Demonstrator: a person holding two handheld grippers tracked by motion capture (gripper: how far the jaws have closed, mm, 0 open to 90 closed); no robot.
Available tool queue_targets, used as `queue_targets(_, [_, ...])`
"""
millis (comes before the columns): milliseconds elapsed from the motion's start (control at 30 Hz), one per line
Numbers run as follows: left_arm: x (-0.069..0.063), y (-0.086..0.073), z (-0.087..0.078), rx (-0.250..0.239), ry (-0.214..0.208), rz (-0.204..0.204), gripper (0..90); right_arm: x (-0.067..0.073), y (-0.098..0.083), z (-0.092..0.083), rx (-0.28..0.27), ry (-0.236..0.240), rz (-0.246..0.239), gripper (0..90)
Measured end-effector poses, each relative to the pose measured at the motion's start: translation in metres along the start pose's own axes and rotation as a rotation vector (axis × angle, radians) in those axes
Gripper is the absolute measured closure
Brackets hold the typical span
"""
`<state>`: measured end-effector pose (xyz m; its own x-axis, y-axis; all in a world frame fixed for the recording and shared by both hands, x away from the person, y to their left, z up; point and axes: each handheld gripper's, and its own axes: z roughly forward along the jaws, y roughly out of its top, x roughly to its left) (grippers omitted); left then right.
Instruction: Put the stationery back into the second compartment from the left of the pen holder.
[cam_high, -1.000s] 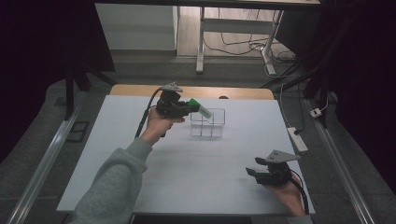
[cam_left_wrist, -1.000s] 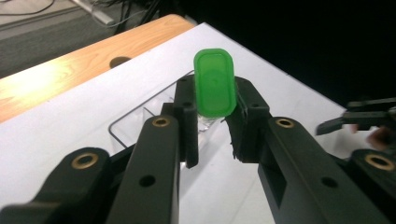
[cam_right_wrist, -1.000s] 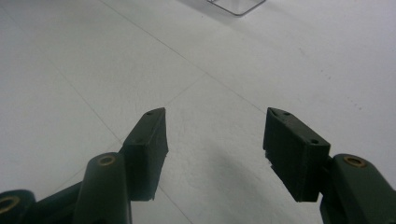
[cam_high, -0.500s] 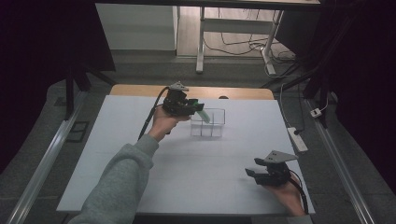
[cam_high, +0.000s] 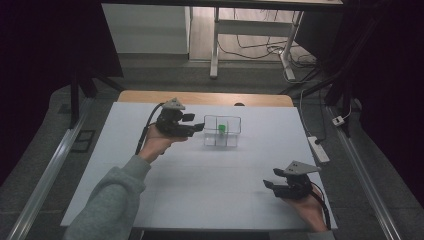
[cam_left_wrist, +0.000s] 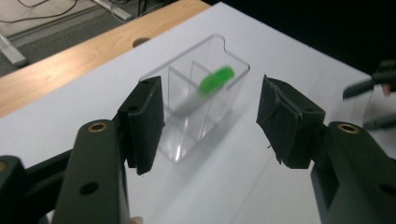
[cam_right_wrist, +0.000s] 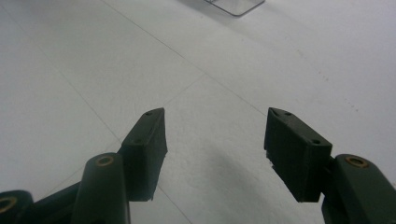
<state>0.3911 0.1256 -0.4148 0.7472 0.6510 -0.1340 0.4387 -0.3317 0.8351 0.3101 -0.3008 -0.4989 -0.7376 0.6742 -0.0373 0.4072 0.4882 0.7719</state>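
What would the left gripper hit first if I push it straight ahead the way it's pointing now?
Most likely the clear plastic box holding the green-tipped marker. It sits right between the open jaws of the left gripper, though how far ahead is hard to judge.

Green-capped item (cam_left_wrist: 215, 80) in clear box (cam_high: 222, 131), white table (cam_high: 200, 185), black tools.

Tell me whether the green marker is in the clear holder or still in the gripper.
In the holder. The green marker leans inside the clear holder, and the left hand-held gripper is open with nothing between its jaws.
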Motion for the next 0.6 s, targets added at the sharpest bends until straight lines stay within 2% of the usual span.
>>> queue_targets(267, [-0.006,-0.046,-0.028,0.038,-0.001,0.024,40.8,-0.001,-0.001,0.001,0.0,0.0,-0.001,38.1])
queue_targets(367, [-0.009,-0.065,-0.037,0.049,0.013,0.031,40.9,-0.001,0.0,0.0,0.003,0.003,0.004,38.1])
queue_targets(600, [-0.016,-0.107,-0.053,0.048,0.057,0.006,41.4,-0.002,-0.001,0.001,0.007,0.008,-0.003,38.1])
